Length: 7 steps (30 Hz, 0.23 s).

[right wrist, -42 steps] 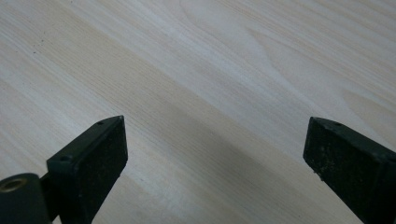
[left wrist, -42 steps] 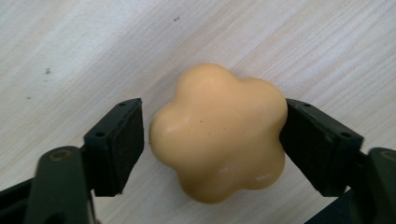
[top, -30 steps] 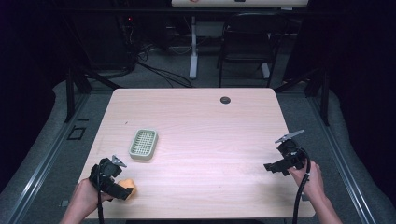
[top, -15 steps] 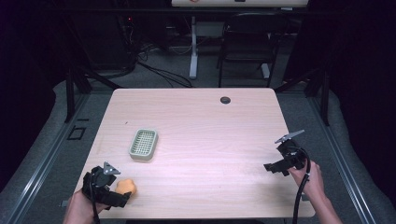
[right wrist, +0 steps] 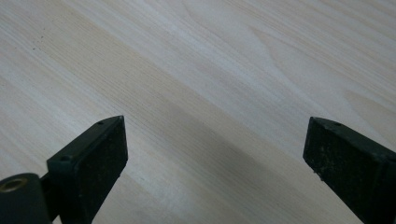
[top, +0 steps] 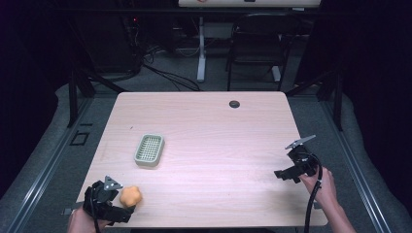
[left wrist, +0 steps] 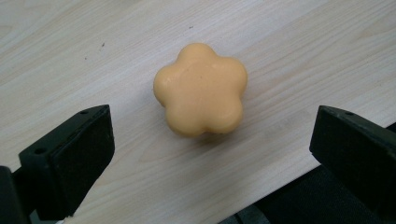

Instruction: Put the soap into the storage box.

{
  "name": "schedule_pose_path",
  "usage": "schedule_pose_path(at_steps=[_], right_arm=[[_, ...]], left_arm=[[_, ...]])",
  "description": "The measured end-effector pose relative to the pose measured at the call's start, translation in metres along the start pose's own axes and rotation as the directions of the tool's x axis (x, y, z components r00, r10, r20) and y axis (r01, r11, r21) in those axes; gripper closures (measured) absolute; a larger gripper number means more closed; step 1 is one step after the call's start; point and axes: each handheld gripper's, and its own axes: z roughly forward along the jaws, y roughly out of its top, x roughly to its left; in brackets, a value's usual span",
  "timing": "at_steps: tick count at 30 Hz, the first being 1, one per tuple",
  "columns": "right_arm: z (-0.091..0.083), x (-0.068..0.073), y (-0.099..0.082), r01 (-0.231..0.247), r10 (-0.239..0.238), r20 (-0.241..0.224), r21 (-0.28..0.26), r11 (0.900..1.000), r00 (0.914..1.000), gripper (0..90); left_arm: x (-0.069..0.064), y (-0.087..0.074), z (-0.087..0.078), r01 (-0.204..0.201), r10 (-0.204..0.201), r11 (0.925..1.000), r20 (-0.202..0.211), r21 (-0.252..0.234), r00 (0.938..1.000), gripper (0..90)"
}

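Clearly, what we have in hand is the orange soap, a smooth, matte lump shaped like a flower with rounded lobes around a slightly domed top. It lies flat on the pale wooden table, close to the near edge, ahead of our left gripper and between the lines of its two black jaws, though nearer their tips than their roots. Those jaws stand wide apart, released, with bare wood showing on both sides of the soap, so neither pad touches it. From above, the soap sits just beside the left gripper at the table's near left corner, and the green slatted soap dish lies farther out from those fingers, well apart from the soap.

Our right gripper hangs over bare wood, its jaws likewise spread wide and holding nothing; seen from above, the right gripper is by the table's right edge.

Compared with a second ago, our left gripper has drawn back toward the near edge. Then it sat over the soap; now the soap lies uncovered in front of the jaws. The right gripper and the dish have kept their places.
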Motion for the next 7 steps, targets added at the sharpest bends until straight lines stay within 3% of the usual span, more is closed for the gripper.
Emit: schedule_pose_path(at_steps=[7], right_arm=[[0.0001,0.0000,-0.0001,-0.001,0.001,0.002,-0.001,1.0000,1.0000,6.1]], left_arm=[[0.0021,-0.0010,0.0001,0.004,-0.004,1.0000,-0.004,-0.007,1.0000,0.1]])
